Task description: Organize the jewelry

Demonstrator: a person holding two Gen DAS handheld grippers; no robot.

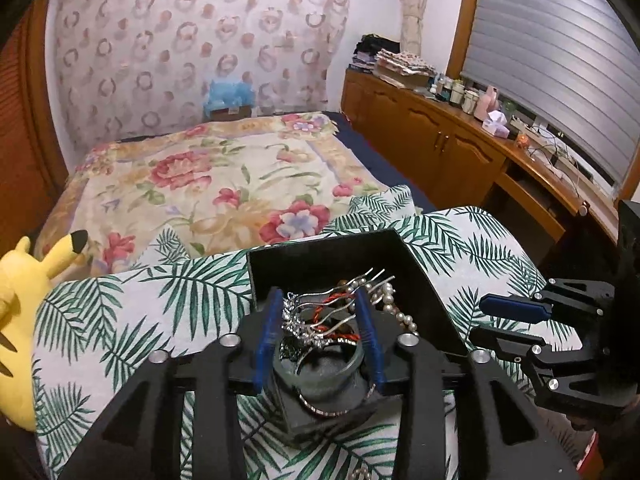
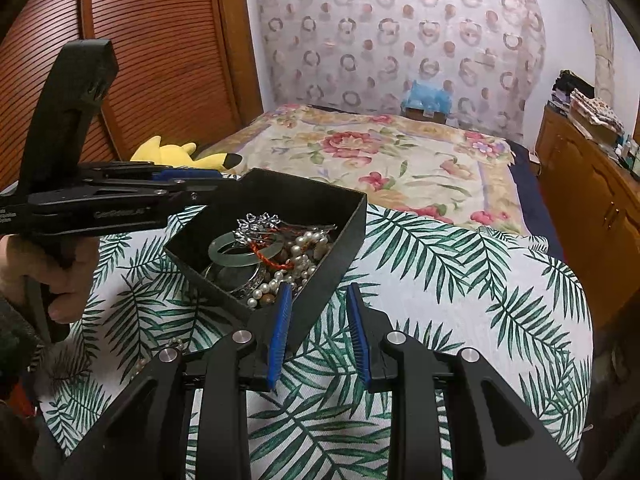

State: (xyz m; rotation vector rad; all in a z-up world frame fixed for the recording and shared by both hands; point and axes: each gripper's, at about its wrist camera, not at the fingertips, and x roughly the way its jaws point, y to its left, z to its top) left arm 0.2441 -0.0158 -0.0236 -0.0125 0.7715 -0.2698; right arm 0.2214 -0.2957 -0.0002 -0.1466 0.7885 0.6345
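Note:
A black open box point(image 1: 404, 264) point(image 2: 340, 216) sits on a palm-leaf cloth and holds a heap of jewelry: a green jade bangle point(image 2: 244, 250), pearl strands point(image 2: 300, 268), a red cord point(image 1: 332, 304), silver pieces point(image 1: 304, 320). My left gripper point(image 1: 318, 304) is open and hangs just above the box's near corner, with the bangle point(image 1: 320, 364) lying between its fingers below. It holds nothing. In the right wrist view the left gripper point(image 2: 216, 178) reaches in from the left over the box's far-left rim. My right gripper point(image 2: 318, 300) is open and empty at the box's near right corner.
The cloth point(image 2: 460, 280) covers a rounded surface in front of a bed with a floral blanket point(image 1: 224, 184). A yellow plush toy point(image 1: 24, 292) lies at the left. A few loose pearls point(image 2: 176, 344) lie on the cloth. Wooden cabinets point(image 1: 440, 136) run along the right.

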